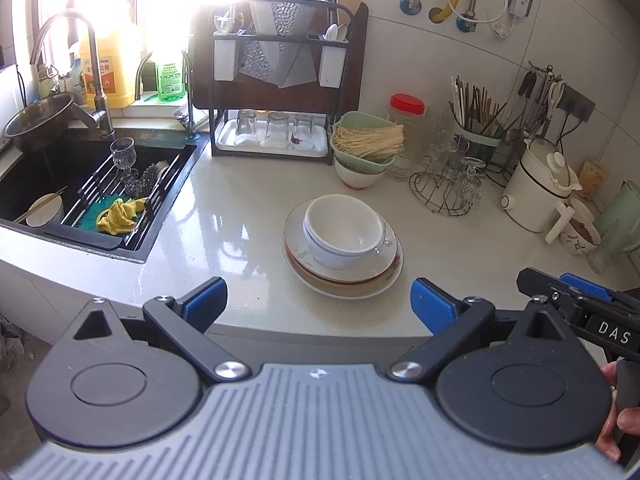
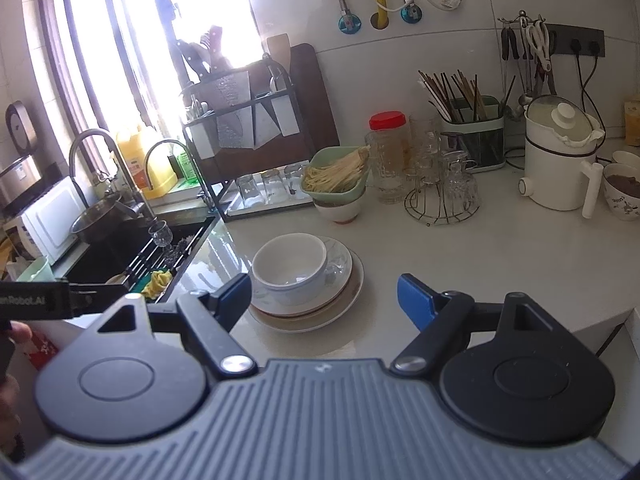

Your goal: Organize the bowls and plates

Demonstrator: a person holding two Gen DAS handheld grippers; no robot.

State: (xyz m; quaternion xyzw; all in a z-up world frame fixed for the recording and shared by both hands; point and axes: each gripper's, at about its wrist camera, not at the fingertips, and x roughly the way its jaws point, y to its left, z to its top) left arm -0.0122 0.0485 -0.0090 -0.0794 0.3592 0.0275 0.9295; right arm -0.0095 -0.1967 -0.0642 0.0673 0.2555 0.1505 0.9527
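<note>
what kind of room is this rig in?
Most likely a lived-in home kitchen: a black sink with a faucet, a knife rack on the countertop, and stacked plates with bowls on top.

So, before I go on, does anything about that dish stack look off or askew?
Slightly: the bowls sit off-centre on the plates, toward the sink side, and the plates' rims don't line up. Nothing looks spilled or broken.
</note>
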